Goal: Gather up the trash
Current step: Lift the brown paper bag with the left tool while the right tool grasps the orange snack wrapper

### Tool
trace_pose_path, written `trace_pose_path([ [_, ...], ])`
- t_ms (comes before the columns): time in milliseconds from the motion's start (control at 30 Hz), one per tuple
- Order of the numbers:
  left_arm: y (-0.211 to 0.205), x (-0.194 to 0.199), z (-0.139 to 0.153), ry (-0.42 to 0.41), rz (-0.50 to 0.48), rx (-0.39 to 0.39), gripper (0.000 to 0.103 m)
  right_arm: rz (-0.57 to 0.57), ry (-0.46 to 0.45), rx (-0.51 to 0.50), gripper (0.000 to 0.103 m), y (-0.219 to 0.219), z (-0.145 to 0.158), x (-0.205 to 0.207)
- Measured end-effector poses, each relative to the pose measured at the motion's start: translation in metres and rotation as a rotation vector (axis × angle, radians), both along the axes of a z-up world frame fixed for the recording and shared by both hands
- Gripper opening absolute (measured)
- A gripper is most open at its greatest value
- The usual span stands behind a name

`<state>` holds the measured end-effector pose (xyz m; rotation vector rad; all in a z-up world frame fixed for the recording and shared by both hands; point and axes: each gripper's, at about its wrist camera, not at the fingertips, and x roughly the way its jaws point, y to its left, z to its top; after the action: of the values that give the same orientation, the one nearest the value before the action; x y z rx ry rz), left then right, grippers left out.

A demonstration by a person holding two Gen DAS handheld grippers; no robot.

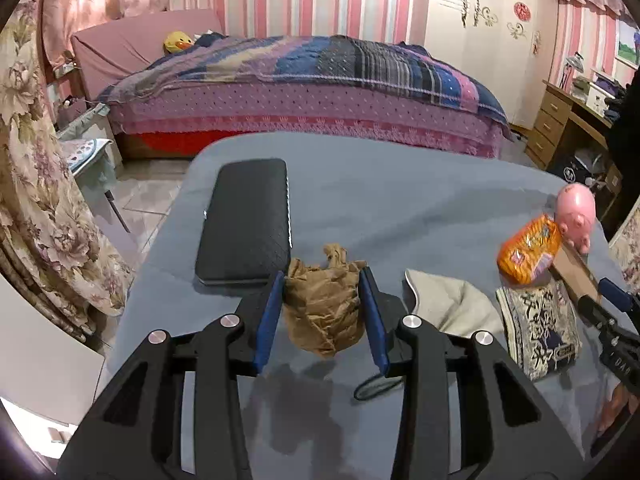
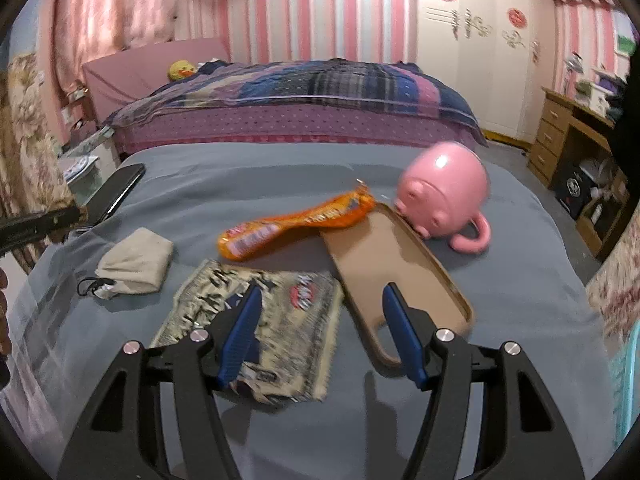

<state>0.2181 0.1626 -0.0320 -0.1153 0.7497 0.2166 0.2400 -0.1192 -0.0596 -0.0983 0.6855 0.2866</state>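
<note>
My left gripper (image 1: 323, 280) is shut on a crumpled brown paper bag (image 1: 324, 308) and holds it just above the grey cloth-covered table (image 1: 400, 200). My right gripper (image 2: 320, 300) is open and empty, low over the table; its left finger lies above a flat beige patterned snack wrapper (image 2: 280, 320), its right finger over a tan phone case (image 2: 384, 268). An orange snack wrapper (image 2: 296, 224) lies beyond them, also in the left wrist view (image 1: 528, 250). The patterned wrapper shows there too (image 1: 538, 330).
A pink pig mug (image 2: 444, 192) lies on its side at the far right. A folded beige cloth pouch (image 2: 136, 260) sits to the left, and a black padded case (image 1: 246, 220) at the table's far left. A bed (image 1: 300, 92) stands behind the table.
</note>
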Motion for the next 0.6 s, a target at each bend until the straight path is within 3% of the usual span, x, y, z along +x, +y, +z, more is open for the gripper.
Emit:
trace_pose_path([
  [167,0.007,0.001,0.007,-0.027,0.034,0.013,0.037,0.033,0.027,0.034,0.062,0.024,0.002,0.024],
  [433,0.019,0.001,0.006,-0.026,0.052,0.006,0.037,-0.008,0.125,0.045,0.061,0.055,-0.012,0.065],
  [467,0.019,0.001,0.006,-0.028,0.05,0.005,0.037,-0.014,0.134,0.048,0.053,0.057,-0.013,0.069],
  [500,0.019,0.001,0.006,-0.029,0.049,0.008,0.037,-0.011,0.146,0.051,0.035,0.059,-0.016,0.073],
  [533,0.018,0.001,0.007,-0.03,0.047,0.014,0.037,-0.005,0.155,0.053,0.026,0.06,-0.018,0.077],
  [600,0.016,0.002,0.007,-0.03,0.043,0.023,0.037,0.004,0.147,0.052,0.015,0.061,-0.019,0.078],
])
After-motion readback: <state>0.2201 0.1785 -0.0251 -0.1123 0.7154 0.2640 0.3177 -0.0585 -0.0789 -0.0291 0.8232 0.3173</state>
